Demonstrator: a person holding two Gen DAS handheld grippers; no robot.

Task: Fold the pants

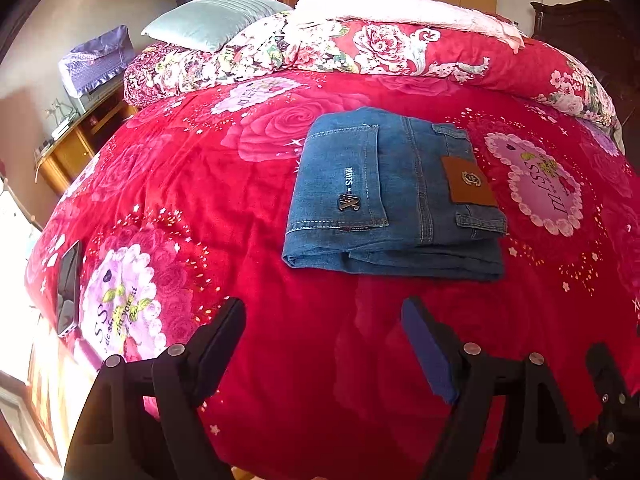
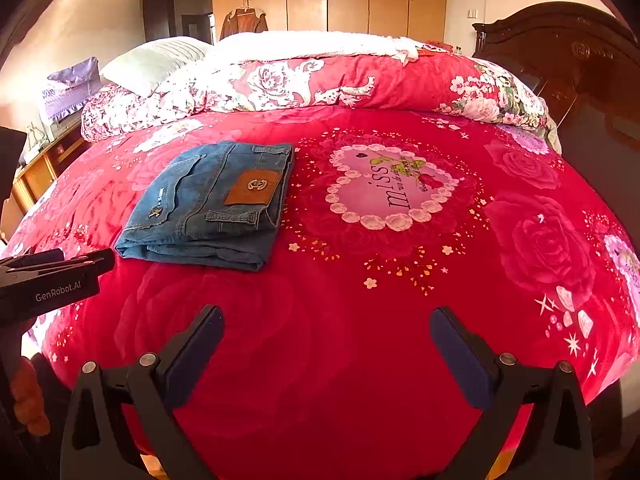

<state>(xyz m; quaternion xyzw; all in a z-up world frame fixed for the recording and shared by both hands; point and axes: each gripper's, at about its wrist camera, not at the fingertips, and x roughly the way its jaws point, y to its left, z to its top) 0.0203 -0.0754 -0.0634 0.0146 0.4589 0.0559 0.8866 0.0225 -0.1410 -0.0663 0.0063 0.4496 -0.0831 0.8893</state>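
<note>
Blue denim pants lie folded into a compact rectangle on the red rose bedspread, back pocket and brown leather patch facing up. In the right wrist view the pants lie to the left of centre. My left gripper is open and empty, hovering over the bedspread just short of the pants' near edge. My right gripper is open and empty, over the bedspread to the right of the pants. The left gripper's body shows at the left edge of the right wrist view.
A phone lies on the bed's left edge. A rolled floral quilt, a pale green pillow and a white blanket lie at the far side. A dark wooden headboard stands right; a wooden side table stands left.
</note>
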